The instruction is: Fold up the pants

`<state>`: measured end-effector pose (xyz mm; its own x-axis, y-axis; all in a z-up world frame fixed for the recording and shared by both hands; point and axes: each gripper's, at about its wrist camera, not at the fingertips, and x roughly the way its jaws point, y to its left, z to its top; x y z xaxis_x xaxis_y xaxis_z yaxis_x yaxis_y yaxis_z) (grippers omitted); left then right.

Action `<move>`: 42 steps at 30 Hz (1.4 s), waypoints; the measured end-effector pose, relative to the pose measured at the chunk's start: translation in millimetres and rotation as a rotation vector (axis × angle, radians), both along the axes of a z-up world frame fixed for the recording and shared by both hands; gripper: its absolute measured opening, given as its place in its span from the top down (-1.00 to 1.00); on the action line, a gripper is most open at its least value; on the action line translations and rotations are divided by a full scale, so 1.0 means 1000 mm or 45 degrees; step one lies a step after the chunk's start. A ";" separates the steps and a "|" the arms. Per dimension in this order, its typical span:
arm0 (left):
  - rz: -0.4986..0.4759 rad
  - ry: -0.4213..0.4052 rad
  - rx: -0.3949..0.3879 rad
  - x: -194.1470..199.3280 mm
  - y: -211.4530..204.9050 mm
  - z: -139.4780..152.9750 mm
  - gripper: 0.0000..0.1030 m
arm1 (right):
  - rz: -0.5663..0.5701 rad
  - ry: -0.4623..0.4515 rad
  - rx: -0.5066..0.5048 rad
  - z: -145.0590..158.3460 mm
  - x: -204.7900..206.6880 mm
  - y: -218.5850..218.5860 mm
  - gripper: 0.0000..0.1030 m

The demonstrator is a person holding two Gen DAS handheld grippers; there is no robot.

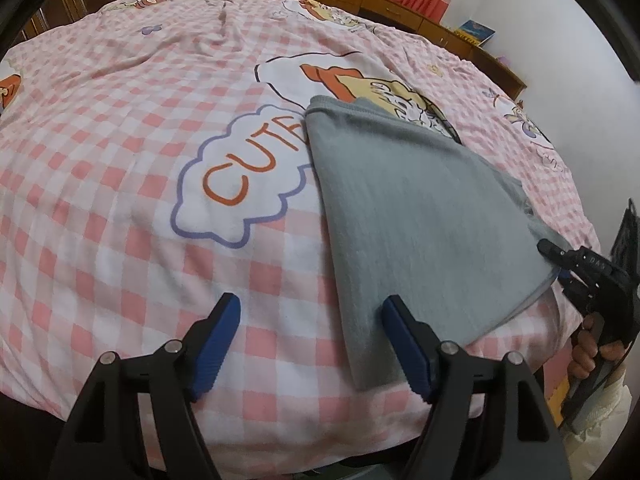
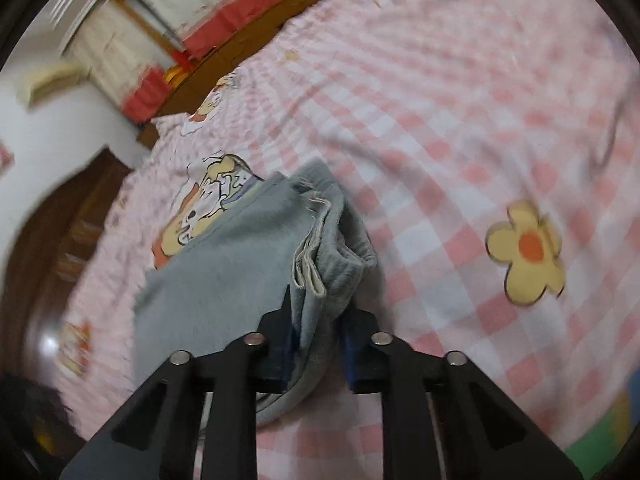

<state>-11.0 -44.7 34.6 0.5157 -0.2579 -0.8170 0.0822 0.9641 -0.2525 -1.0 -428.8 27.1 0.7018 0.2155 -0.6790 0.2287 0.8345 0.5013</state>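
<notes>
Pants [image 1: 420, 216]: grey, already folded into a flat multi-layer panel, lying on the bed [image 1: 120, 140] with its pink checked cover, at the right half of the left wrist view. The long axis runs from the near edge of the bed away toward the far right.

Left gripper [image 1: 310, 350]: open, jaws spread wide, empty. Its left finger stands over bare cover; its right finger sits at the near left edge of the pants, touching or just above the fabric; the view does not settle which. The pants therefore lie to the right of and ahead of this gripper.

Right gripper [image 1: 560, 264]: closed on the near right corner of the pants, held by a hand [image 1: 596, 350]. The right wrist view shows the stacked layer edges and a pale inner hem pinched between the jaws.

Judgement: the right gripper is the nearer one and has control of the cloth; the left would need to shift right to take the near left corner.

View difference: the left wrist view gives the full outline and axis; the right wrist view, motion-blurred, gives only the grasp and layer count
</notes>
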 end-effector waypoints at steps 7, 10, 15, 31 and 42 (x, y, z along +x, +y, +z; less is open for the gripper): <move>0.093 -0.057 -0.025 -0.004 0.029 0.015 -0.50 | 0.249 -0.129 -0.795 0.057 0.006 0.100 0.72; 0.139 -0.083 -0.047 -0.006 0.047 0.021 -0.50 | 0.374 -0.224 -0.975 0.073 0.003 0.145 0.72; 0.212 -0.107 -0.079 -0.009 0.075 0.023 -0.50 | 0.619 -0.344 -1.143 0.079 -0.001 0.219 0.72; 0.286 -0.058 -0.189 -0.009 0.108 -0.006 -0.49 | 1.064 -0.401 -1.280 0.016 -0.029 0.307 0.71; 0.224 -0.102 -0.176 -0.012 0.092 0.017 -0.49 | 1.124 -0.455 -0.835 0.054 -0.058 0.286 0.24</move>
<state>-23.0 47.0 51.5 0.6246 -0.2648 -0.7347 -0.0588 0.9222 -0.3823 -58.7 -143.1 80.7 0.6571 0.4063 -0.6349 -0.6312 0.7570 -0.1689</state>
